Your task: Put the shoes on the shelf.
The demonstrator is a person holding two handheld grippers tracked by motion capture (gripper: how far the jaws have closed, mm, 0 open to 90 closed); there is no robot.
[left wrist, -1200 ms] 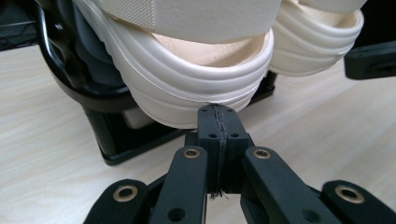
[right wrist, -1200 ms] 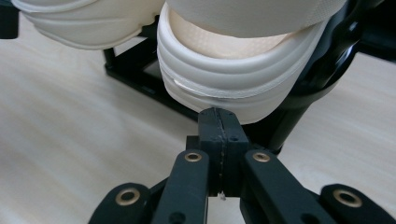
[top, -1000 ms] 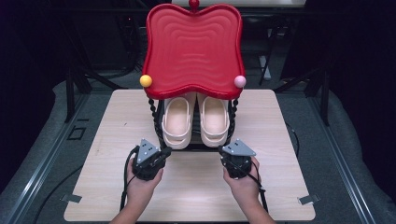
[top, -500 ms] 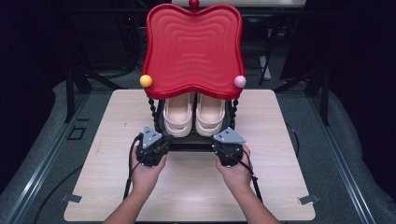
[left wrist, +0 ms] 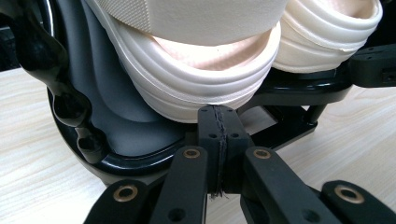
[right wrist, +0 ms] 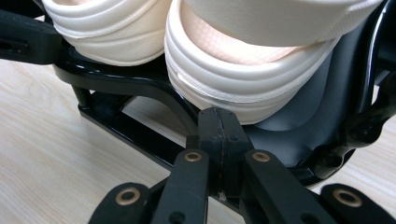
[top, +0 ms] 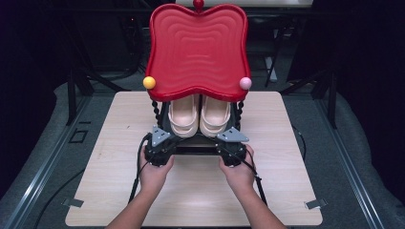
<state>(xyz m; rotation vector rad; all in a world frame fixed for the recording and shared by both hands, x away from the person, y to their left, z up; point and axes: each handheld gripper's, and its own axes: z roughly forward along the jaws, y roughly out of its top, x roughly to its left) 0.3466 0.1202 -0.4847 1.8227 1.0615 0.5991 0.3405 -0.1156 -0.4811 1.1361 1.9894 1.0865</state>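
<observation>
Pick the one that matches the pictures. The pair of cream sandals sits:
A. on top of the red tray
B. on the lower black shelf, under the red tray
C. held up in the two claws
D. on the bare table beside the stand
B: in the high view the cream sandals sit side by side on the black shelf beneath the red tray, and both claws, left claw and right claw, are closed with nothing between their jaws just in front of the heels.

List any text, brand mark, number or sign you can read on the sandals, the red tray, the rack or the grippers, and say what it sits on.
None can be read.
Cream sandals: ribbed soles and straps bare, no logo.
Red tray: only moulded ripple lines.
Black rack: plain glossy surface.
Left hand-held gripper and right hand-held gripper: only brass rivets and screw holes, no lettering.
Wooden table: plain wood grain.
</observation>
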